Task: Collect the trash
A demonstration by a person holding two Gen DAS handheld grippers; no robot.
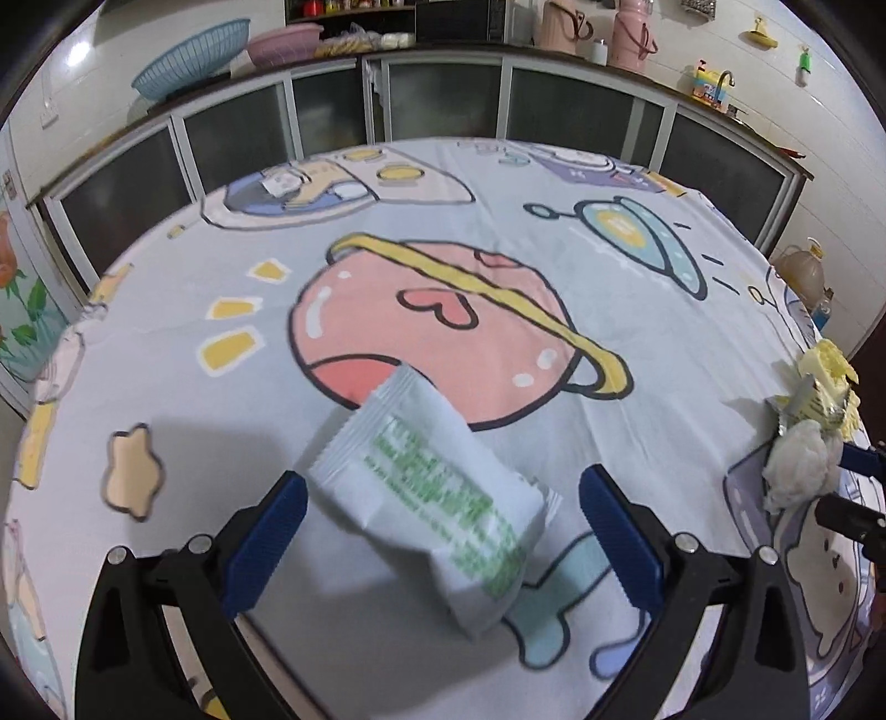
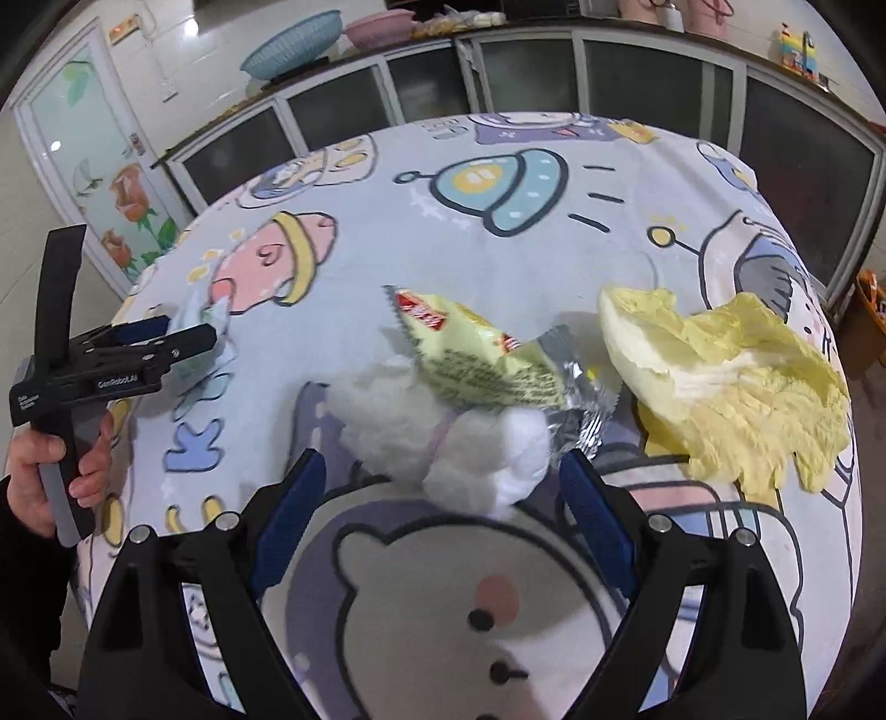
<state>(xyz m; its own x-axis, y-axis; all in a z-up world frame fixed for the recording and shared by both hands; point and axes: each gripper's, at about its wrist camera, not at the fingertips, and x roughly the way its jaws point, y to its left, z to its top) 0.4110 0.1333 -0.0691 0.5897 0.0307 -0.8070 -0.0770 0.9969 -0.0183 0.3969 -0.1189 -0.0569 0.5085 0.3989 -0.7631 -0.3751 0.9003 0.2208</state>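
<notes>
A white packet with green print [image 1: 437, 493] lies on the cartoon tablecloth [image 1: 443, 310] between the fingers of my open left gripper [image 1: 443, 526], not gripped. In the right wrist view, a crumpled white tissue [image 2: 443, 443] lies just ahead of my open right gripper [image 2: 437, 504], between its fingertips. A yellow snack wrapper [image 2: 482, 360] with a silver torn end rests on the tissue. A pale cabbage leaf [image 2: 720, 382] lies to the right of it. The left gripper [image 2: 188, 338] shows at far left, over the white packet [image 2: 205, 321].
The round table's edge drops off at left and right. A counter with dark glass cabinet doors [image 1: 443, 105] stands behind, holding a blue basket [image 1: 188, 55] and a pink bowl [image 1: 282, 44]. The tissue and leaf pile shows at the left view's right edge [image 1: 803, 443].
</notes>
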